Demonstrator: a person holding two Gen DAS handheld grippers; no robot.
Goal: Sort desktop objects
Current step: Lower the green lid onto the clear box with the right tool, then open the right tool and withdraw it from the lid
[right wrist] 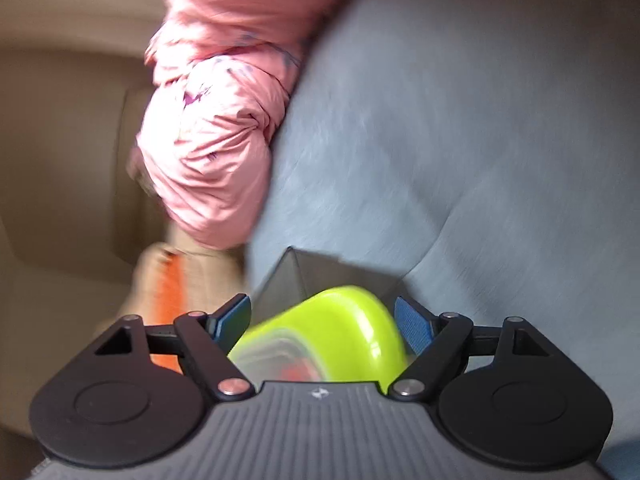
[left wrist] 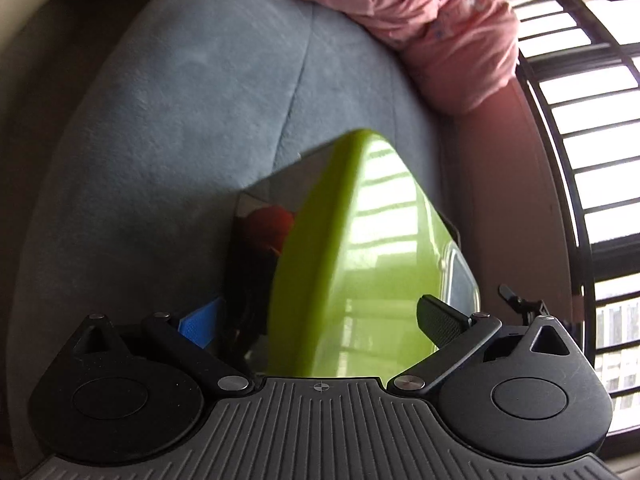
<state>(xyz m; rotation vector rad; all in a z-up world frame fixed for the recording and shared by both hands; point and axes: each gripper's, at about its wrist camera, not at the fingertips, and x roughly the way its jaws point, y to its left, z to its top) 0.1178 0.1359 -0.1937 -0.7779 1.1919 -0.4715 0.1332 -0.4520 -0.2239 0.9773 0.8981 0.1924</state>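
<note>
Lime-green lid (left wrist: 352, 248) fills the middle of the left wrist view, tilted steeply on edge and glossy with window reflections. It sits on a clear box (left wrist: 256, 216) whose dark see-through wall shows a red object (left wrist: 268, 224) inside. The box rests against a grey-blue cushion (left wrist: 180, 100).

The left gripper (left wrist: 316, 320) has its fingers set wide, with the lid and box between them. The black pad (left wrist: 436, 320) overlaps the lid's glossy face, and the blue pad (left wrist: 200, 328) sits just beside the box's dark wall. From this view I cannot tell whether either pad presses on the box.

In the right wrist view the picture is blurred. The right gripper (right wrist: 322, 316) also has its fingers spread wide, and the lid (right wrist: 332, 332) lies between the two blue pads. A strip of the box's wall shows between one pad (right wrist: 232, 320) and the lid, so nothing is clamped there. The other pad (right wrist: 412, 328) is just beside the lid's curved edge; whether it touches is unclear.

A pink sleeve (right wrist: 216, 140), bunched at the elbow, crosses the cushion above the box in both views. An orange strip (right wrist: 172, 292) shows below the sleeve in the right view. Dark window bars (left wrist: 580, 160) run down the edge of the left view
</note>
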